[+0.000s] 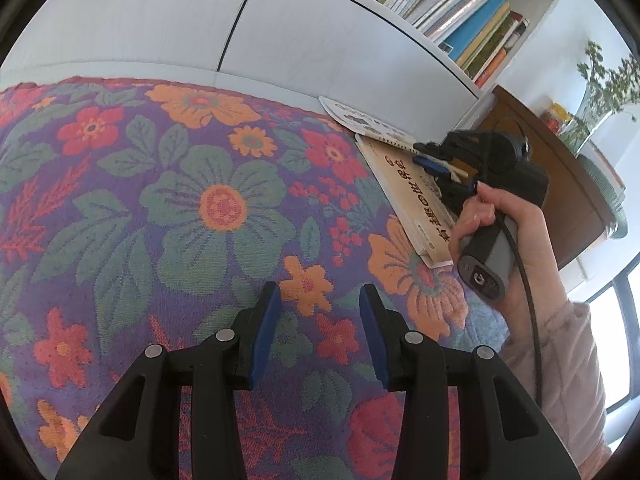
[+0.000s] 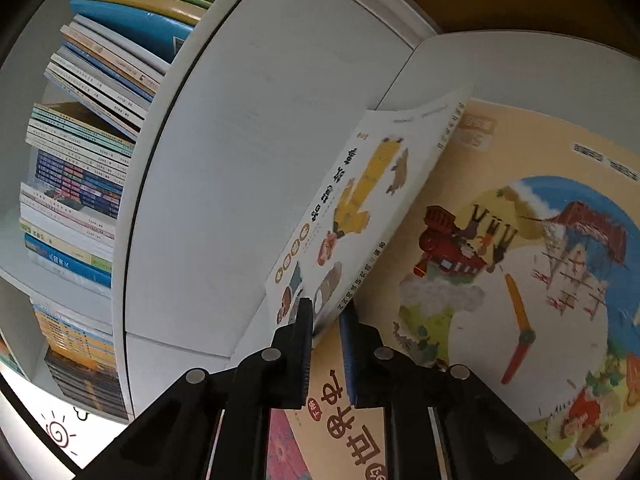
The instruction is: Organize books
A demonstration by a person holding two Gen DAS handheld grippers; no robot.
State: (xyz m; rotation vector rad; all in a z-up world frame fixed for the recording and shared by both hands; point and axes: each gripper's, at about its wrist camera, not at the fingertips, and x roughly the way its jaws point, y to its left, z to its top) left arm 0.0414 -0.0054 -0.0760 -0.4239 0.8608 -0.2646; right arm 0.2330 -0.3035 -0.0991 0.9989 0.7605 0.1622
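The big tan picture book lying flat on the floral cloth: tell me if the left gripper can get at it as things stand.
Probably not cleanly. The left gripper hangs open over bare floral cloth, but the right gripper, shut on the thin white picture book, sits over the big tan picture book, leaving only its near edge exposed.

the tan book (image 2: 460,240) cover shows large upside-down characters 世界; other print too small.
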